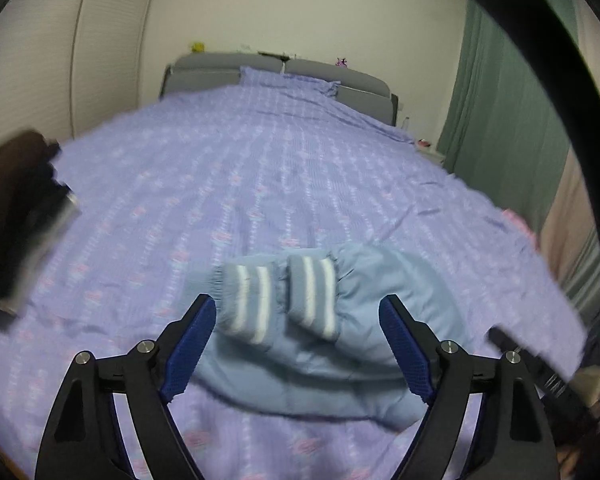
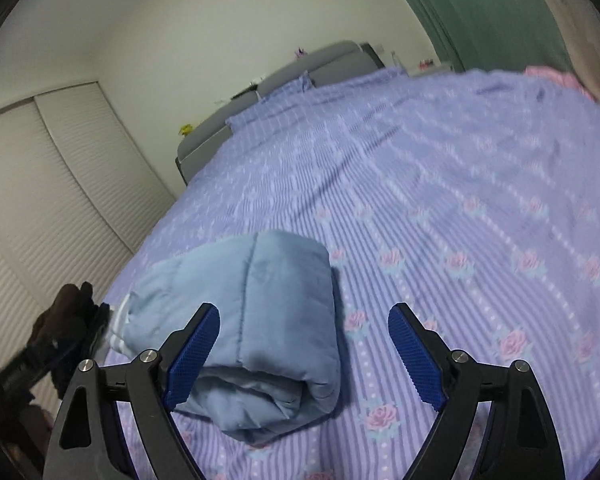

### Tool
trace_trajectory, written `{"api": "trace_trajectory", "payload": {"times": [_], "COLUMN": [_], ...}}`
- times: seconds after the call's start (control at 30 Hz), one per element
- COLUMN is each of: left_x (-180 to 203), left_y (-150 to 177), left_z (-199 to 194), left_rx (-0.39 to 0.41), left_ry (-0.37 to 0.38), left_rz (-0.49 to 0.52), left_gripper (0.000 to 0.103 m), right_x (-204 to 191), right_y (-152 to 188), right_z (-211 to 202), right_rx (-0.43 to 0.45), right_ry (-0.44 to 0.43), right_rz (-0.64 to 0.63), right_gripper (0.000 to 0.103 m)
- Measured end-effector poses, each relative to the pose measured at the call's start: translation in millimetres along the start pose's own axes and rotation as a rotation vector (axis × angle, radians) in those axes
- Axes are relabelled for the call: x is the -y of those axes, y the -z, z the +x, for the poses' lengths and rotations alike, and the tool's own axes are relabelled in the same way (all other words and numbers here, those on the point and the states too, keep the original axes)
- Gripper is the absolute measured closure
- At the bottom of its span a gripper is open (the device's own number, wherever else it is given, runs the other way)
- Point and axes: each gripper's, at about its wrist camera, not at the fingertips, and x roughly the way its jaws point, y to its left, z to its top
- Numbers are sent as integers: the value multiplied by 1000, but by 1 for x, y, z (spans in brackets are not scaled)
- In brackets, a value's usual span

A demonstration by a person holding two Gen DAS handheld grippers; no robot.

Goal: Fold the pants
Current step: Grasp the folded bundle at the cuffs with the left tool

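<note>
The light blue padded pants [image 1: 324,344] lie folded in a thick bundle on the purple bedspread [image 1: 260,168]. Their two striped cuffs [image 1: 280,300] rest side by side on top. My left gripper [image 1: 298,320] is open and empty, hovering just above the cuffs. In the right wrist view the folded pants [image 2: 268,320] lie at lower left, with the fold facing me. My right gripper [image 2: 304,332] is open and empty, its left finger over the bundle's near edge, its right finger over bare bedspread [image 2: 460,200].
A grey headboard [image 1: 276,72] and a pillow [image 1: 288,80] stand at the far end. A white slatted wardrobe [image 2: 52,184] stands left of the bed, green curtains [image 1: 500,120] to the right. A dark gloved hand with the other gripper [image 2: 60,336] shows at lower left.
</note>
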Motion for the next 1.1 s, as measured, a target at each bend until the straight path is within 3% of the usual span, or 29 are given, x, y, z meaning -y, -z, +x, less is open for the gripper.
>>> {"api": "trace_trajectory", "payload": {"times": [0.1,0.17,0.27,0.33,0.43,0.6,0.67,0.8,1.1], "left_x": [-9,-13,-16,-16,-21,-41,-54,-71,-84], "left_y": [-5,-5,-4,-4,-7,-8,-6,5,13], "left_z": [20,34,54,56,43,18,25,42,56], "left_rx": [-52,-96,-164,-164,-125,-39,-62,-107,-136], "left_ry": [11,17,70,101,103,2,-33,-73,-74], "left_rz": [-54,-76,-93,-91,-97,-85,-95,-94,-92], "left_gripper": [30,31,46,84,88,88,88,88,88], "right_x": [8,10,13,14,12,2,-5,-20,-39], "right_y": [2,2,2,1,1,0,2,9,20], "right_z": [9,12,15,16,15,14,15,25,57], "right_rx": [-4,-12,-19,-17,-20,-25,-29,-63,-167], "right_ry": [-16,-24,-34,-43,-54,-94,-101,-113,-213], "right_rz": [29,43,56,55,57,51,42,16,71], "right_gripper": [16,16,16,16,16,15,10,10,10]}}
